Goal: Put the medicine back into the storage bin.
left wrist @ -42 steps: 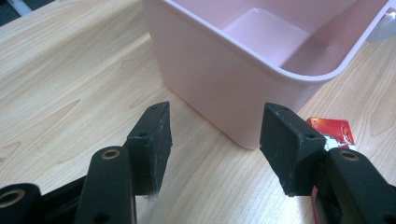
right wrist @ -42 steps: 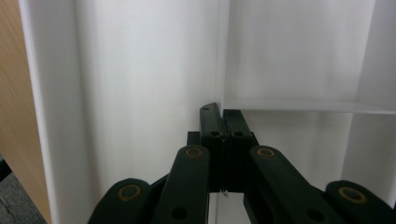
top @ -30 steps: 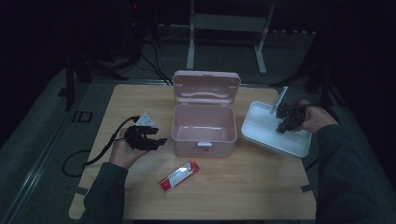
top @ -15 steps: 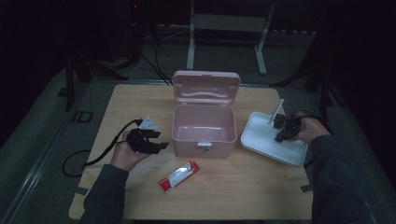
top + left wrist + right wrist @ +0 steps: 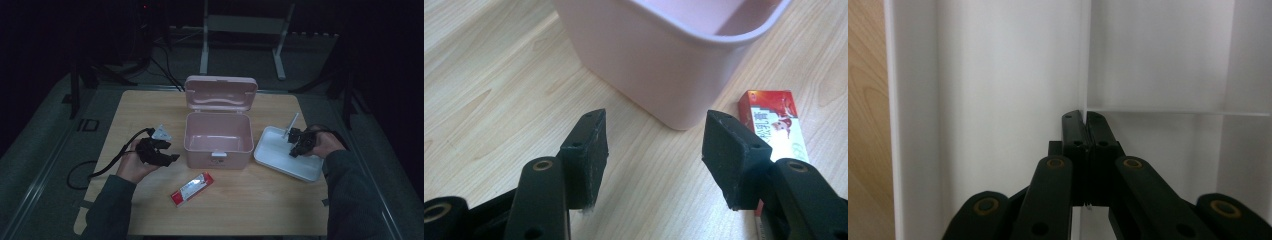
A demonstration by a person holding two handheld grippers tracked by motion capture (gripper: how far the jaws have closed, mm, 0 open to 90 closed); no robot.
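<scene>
Right gripper point(image 5: 296, 148), at right of frame, pinches the white tray's point(image 5: 272, 150) divider wall point(image 5: 1084, 60); the tray's long axis runs toward lower right.

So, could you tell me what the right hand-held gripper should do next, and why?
Probably open its jaws and lift away: the right hand-held gripper is shut on the divider of the white tray, which already lies on the table.
</scene>
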